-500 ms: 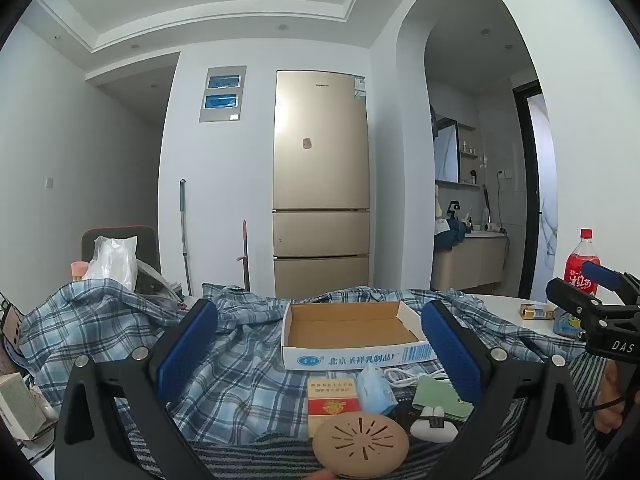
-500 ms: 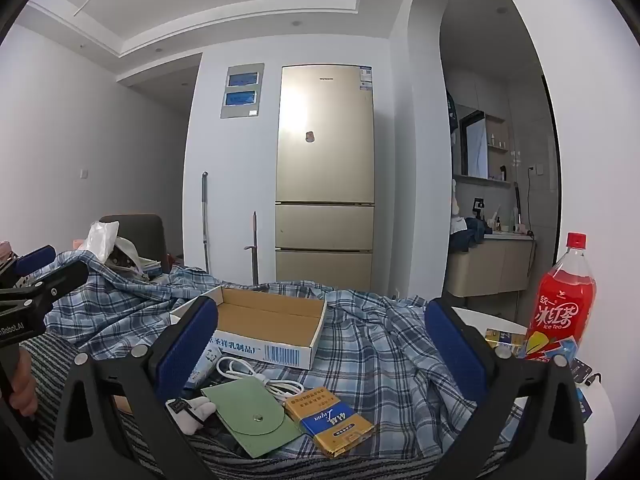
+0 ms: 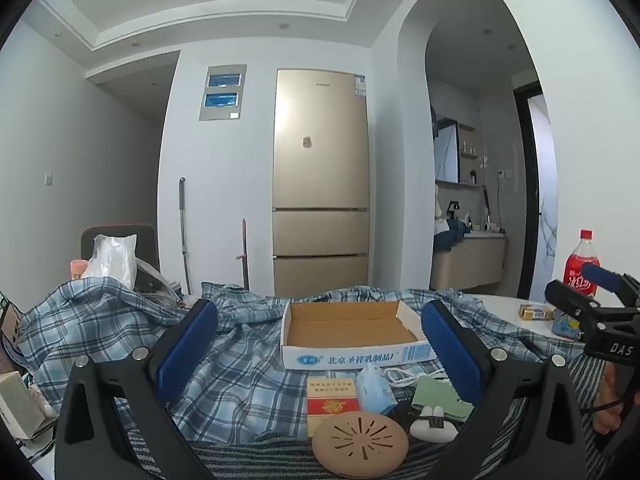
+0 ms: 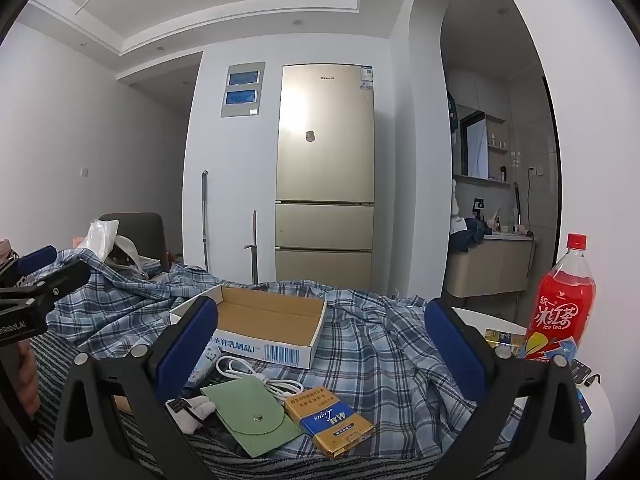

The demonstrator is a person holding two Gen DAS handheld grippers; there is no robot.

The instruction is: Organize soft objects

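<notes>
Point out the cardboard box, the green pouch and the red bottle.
cardboard box [image 3: 352, 322]: left wrist view, bare brown floor inside.
green pouch [image 4: 250, 414]: right wrist view, flap near the snap.
red bottle [image 4: 562, 312]: right wrist view, front label.

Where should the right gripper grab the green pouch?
Take the green pouch by its rounded flap end, nearest the camera. It lies flat on the cloth, so come from above and pinch that free edge. Its far end touches the white cable and the gold-and-blue pack is beside it. The right gripper is open.
</notes>
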